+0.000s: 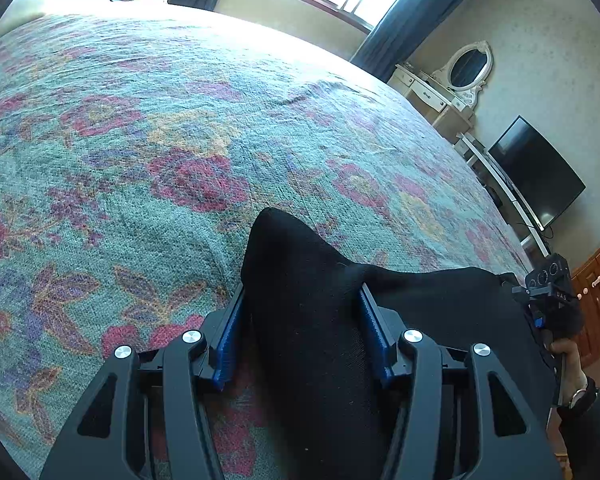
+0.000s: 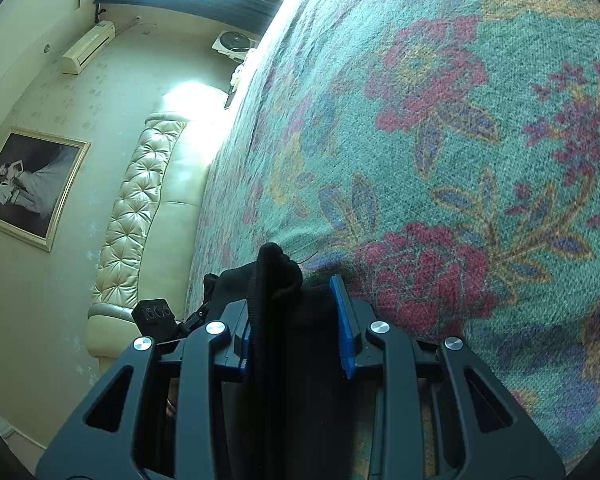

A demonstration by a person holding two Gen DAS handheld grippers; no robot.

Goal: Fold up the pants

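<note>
The black pants [image 1: 312, 300] hang between my two grippers above a bed with a teal floral cover [image 1: 160, 128]. My left gripper [image 1: 302, 292] is shut on a bunched corner of the pants, which sticks up past its blue pads [image 1: 370, 320]. The cloth stretches right toward my right gripper [image 1: 548, 292], seen at the frame's right edge in a gloved hand. In the right wrist view my right gripper [image 2: 296, 284] is shut on a folded edge of the pants [image 2: 284, 276], close above the cover [image 2: 440, 140]. The left gripper [image 2: 156, 314] shows at lower left.
A window with dark curtains [image 1: 412, 12], a white dressing table with oval mirror [image 1: 456, 80] and a black TV [image 1: 540, 172] stand beyond the bed's right edge. A tufted cream headboard [image 2: 136, 208], a framed photo [image 2: 28, 184] and an air conditioner [image 2: 88, 46] are on the wall.
</note>
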